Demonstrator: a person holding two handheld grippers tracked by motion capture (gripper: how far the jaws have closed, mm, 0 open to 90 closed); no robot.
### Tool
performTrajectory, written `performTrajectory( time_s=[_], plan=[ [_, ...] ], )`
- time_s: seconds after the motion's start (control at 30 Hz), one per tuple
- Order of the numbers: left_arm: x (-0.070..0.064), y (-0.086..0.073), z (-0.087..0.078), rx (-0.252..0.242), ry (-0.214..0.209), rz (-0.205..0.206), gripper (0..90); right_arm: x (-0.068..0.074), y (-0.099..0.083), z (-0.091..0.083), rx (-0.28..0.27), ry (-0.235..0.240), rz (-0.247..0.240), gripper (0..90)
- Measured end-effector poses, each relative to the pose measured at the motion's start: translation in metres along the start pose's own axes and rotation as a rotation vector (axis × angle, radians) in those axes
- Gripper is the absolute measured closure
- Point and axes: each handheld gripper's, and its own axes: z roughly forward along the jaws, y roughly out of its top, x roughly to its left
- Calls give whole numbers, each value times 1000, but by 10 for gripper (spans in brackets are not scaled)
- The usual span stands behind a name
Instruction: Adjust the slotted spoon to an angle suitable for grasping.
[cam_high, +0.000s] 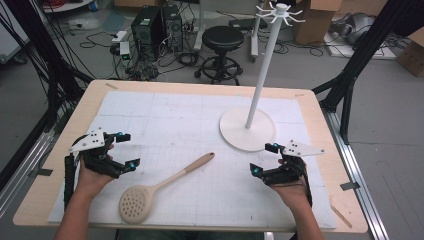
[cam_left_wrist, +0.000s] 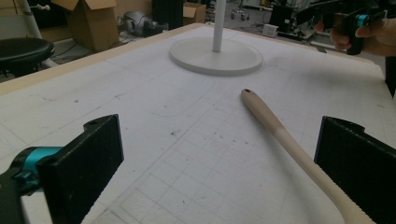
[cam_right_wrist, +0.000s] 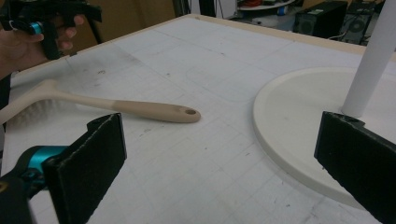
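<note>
I hold the left black two-jaw gripper (cam_high: 123, 150) over the left part of the table, and its jaws stand wide apart with nothing between them. In the left gripper view the two black ribbed pads (cam_left_wrist: 88, 163) rise at both sides, and the handle of the spoon passes close by the right pad without any grip on it. The right black two-jaw gripper (cam_high: 263, 159) is in my right hand at the right part of the table, also wide open and empty, just beside the stand's base. Between both grippers lies the beige wooden slotted spoon with a round perforated head (cam_high: 150, 192), flat on the mat, its head near the front edge and its handle end, with a small hole, pointing toward the stand. The white round-based stand with a tall pole and hooks on top (cam_high: 247, 131) is upright on the far right part of the mat. All this rests on the white gridded mat (cam_high: 175, 115), which covers the light wooden table (cam_high: 80, 112). Behind the table I see a black round stool (cam_high: 223, 40) and cardboard boxes (cam_high: 315, 17) on the floor.
</note>
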Motion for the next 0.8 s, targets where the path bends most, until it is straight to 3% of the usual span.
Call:
performTrajectory(
  time_s=[0.8],
  plan=[
    [-6, 8, 3, 10, -18, 2, 19, 2, 0, -2, 16, -41, -8, 9]
  ],
)
